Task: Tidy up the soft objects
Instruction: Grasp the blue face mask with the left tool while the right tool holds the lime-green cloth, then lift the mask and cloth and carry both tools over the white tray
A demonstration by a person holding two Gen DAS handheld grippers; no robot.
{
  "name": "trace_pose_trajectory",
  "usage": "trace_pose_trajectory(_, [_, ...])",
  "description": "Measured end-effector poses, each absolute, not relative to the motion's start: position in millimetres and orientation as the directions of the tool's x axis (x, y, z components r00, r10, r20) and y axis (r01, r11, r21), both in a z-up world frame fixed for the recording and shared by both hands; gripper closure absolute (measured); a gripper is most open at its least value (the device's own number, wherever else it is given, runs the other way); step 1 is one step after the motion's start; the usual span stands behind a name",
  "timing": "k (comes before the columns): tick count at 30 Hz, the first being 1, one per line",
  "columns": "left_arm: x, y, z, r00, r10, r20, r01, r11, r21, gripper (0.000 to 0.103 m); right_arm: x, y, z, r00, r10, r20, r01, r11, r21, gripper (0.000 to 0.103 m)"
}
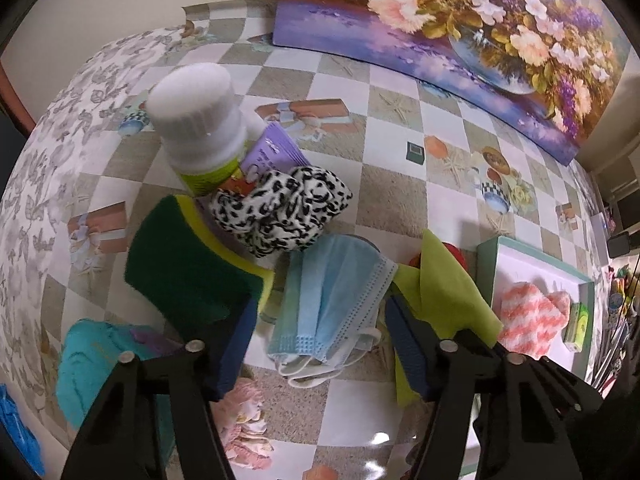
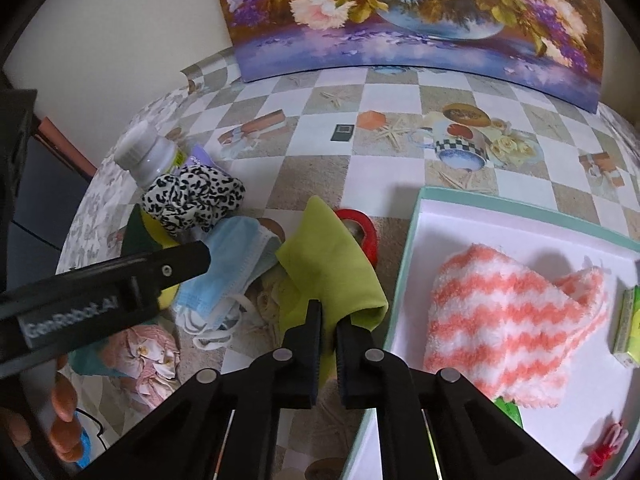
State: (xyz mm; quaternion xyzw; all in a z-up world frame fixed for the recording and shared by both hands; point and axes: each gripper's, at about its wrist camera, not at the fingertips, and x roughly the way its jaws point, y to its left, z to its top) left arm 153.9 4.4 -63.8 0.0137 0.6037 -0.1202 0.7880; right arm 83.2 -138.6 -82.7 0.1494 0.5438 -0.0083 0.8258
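Note:
My right gripper [image 2: 329, 314] is shut on a lime green cloth [image 2: 328, 256], which rises in a peak beside the white box [image 2: 404, 264]. The cloth also shows in the left wrist view [image 1: 444, 292]. My left gripper [image 1: 320, 320] is open above a blue face mask [image 1: 332, 300], its fingers on either side of it. A leopard-print scrunchie [image 1: 280, 208], a green and yellow sponge [image 1: 188, 268] and a teal cloth [image 1: 92, 356] lie around it. A pink and white fuzzy sock [image 2: 508, 320] lies in the box.
A white-capped bottle [image 1: 200, 120] and a purple packet [image 1: 272, 152] stand behind the scrunchie. A red ring [image 2: 364, 228] lies behind the green cloth. A flower painting [image 2: 400, 20] leans on the wall. A small yellow-green carton [image 2: 628, 324] is in the box.

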Motion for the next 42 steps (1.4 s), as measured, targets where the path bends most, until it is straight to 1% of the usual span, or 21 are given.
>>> trace_pose_trajectory(2, [154, 1, -69, 0.234, -0.172, -0.957, 0.215, 0.969, -0.122, 0.042, 82, -139, -83, 0.405, 0.151, -0.902, 0.176, 0.955, 0.239, 0.096])
trace_pose_trajectory(4, [154, -4, -76, 0.218, -0.167, -0.962, 0.222, 0.968, -0.118, 0.050, 82, -140, -83, 0.406, 0.154, -0.901, 0.175, 0.954, 0.242, 0.096])
trace_pose_trajectory(6, [154, -6, -83, 0.203, -0.162, -0.966, 0.224, 0.968, -0.116, 0.054, 81, -141, -83, 0.407, 0.158, -0.900, 0.174, 0.953, 0.246, 0.096])
trace_pose_trajectory(12, [155, -8, -101, 0.179, -0.122, -0.976, 0.219, 0.972, -0.082, 0.060, 81, -142, -85, 0.398, 0.163, -0.903, 0.177, 0.952, 0.250, 0.096])
trace_pose_trajectory(22, [156, -7, -109, 0.176, -0.121, -0.977, 0.200, 0.976, -0.085, 0.060, 81, -143, -88, 0.386, 0.159, -0.908, 0.182, 0.952, 0.245, 0.096])
trace_pose_trajectory(28, [154, -8, -112, 0.182, -0.112, -0.977, 0.219, 0.973, -0.070, 0.061, 81, -143, -88, 0.386, 0.158, -0.909, 0.181, 0.953, 0.243, 0.096])
trace_pose_trajectory(29, [152, -10, -112, 0.184, -0.106, -0.977, 0.224, 0.973, -0.063, 0.062, 81, -143, -88, 0.386, 0.159, -0.909, 0.181, 0.953, 0.244, 0.096])
trace_pose_trajectory(32, [150, -12, -112, 0.183, -0.113, -0.977, 0.226, 0.972, -0.070, 0.076, 81, -144, -87, 0.389, 0.158, -0.908, 0.181, 0.953, 0.243, 0.096])
trace_pose_trajectory(33, [149, -12, -112, 0.174, -0.135, -0.975, 0.222, 0.970, -0.095, 0.085, 81, -144, -86, 0.392, 0.157, -0.907, 0.180, 0.953, 0.243, 0.096])
trace_pose_trajectory(34, [150, -11, -113, 0.162, -0.159, -0.974, 0.215, 0.969, -0.122, 0.087, 82, -144, -86, 0.393, 0.156, -0.906, 0.180, 0.953, 0.242, 0.096])
trace_pose_trajectory(39, [149, -9, -111, 0.158, -0.167, -0.973, 0.208, 0.969, -0.132, 0.089, 80, -146, -81, 0.414, 0.152, -0.898, 0.186, 0.951, 0.247, 0.096])
trace_pose_trajectory(42, [151, -5, -106, 0.151, -0.191, -0.970, 0.199, 0.967, -0.160, 0.091, 79, -148, -75, 0.435, 0.154, -0.887, 0.189, 0.948, 0.257, 0.098])
